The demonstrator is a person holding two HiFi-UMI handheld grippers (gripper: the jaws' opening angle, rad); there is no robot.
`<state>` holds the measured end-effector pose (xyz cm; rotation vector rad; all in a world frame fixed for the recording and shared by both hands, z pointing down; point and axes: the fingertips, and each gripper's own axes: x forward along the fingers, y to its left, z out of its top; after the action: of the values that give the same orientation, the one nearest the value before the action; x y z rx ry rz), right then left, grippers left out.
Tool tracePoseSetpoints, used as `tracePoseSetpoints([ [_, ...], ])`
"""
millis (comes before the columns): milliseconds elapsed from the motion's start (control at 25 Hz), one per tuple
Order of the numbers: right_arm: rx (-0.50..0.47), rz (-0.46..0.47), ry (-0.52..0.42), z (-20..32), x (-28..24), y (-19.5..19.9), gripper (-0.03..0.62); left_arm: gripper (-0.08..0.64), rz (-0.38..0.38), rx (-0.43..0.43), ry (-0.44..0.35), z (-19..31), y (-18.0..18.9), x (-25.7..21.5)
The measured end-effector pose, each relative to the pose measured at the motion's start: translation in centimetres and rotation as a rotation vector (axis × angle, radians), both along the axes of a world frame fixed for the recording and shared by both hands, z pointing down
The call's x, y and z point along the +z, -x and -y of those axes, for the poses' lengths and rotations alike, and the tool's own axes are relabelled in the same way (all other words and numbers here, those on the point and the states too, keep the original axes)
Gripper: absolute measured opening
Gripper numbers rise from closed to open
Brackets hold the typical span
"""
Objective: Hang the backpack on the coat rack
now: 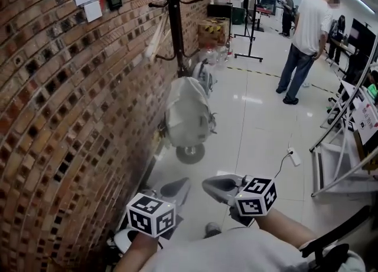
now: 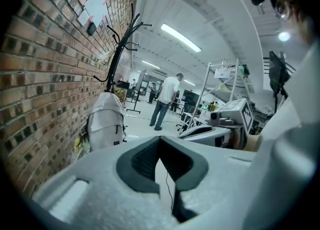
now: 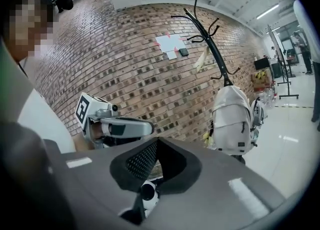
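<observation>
A pale grey backpack [image 1: 188, 111] hangs on the black coat rack [image 1: 175, 22] beside the brick wall, above the rack's round base [image 1: 190, 154]. It shows again in the left gripper view [image 2: 106, 121] and the right gripper view [image 3: 232, 119], some way ahead of both grippers. My left gripper [image 1: 174, 187] and right gripper [image 1: 221, 187] sit low in the head view, side by side and well short of the backpack. Both are shut with nothing between the jaws, as seen at the left gripper [image 2: 160, 141] and the right gripper [image 3: 157, 141].
The brick wall [image 1: 65, 117] runs along the left. A person in a white shirt [image 1: 304, 46] stands on the glossy floor at the back right. Metal frames [image 1: 342, 158] stand at the right, with a power strip [image 1: 294, 157] on the floor beside them. Cardboard boxes [image 1: 212, 31] sit behind the rack.
</observation>
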<state>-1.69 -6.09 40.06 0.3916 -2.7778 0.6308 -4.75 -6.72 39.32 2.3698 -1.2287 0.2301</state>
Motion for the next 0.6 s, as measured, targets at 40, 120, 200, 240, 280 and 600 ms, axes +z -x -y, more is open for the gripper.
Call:
tracePoseSetpoints([
  [40, 0.000, 0.003, 0.003, -2.0, 0.1, 0.5, 0.000, 0.000, 0.008, 0.002, -0.002, -1.9, 0.4, 0.0],
  [120, 0.003, 0.010, 0.000, -5.9, 0.1, 1.3, 0.000, 0.000, 0.024, 0.011, -0.009, -5.8, 1.0, 0.0],
  [200, 0.016, 0.020, -0.015, -9.3, -0.2, 1.9, 0.000, 0.000, 0.041, 0.024, -0.016, -9.5, 1.6, -0.1],
  [240, 0.024, 0.024, -0.023, -10.9, -0.3, 2.1, 0.000, 0.000, 0.047, 0.031, -0.018, -11.2, 1.7, -0.2],
  [280, 0.033, 0.025, -0.030, -12.3, -0.5, 2.2, 0.000, 0.000, 0.052, 0.038, -0.018, -12.7, 1.9, -0.2],
  [600, 0.065, 0.030, -0.043, -20.9, -1.5, 2.8, 0.000, 0.000, 0.066, 0.089, -0.023, -21.0, 1.9, -0.8],
])
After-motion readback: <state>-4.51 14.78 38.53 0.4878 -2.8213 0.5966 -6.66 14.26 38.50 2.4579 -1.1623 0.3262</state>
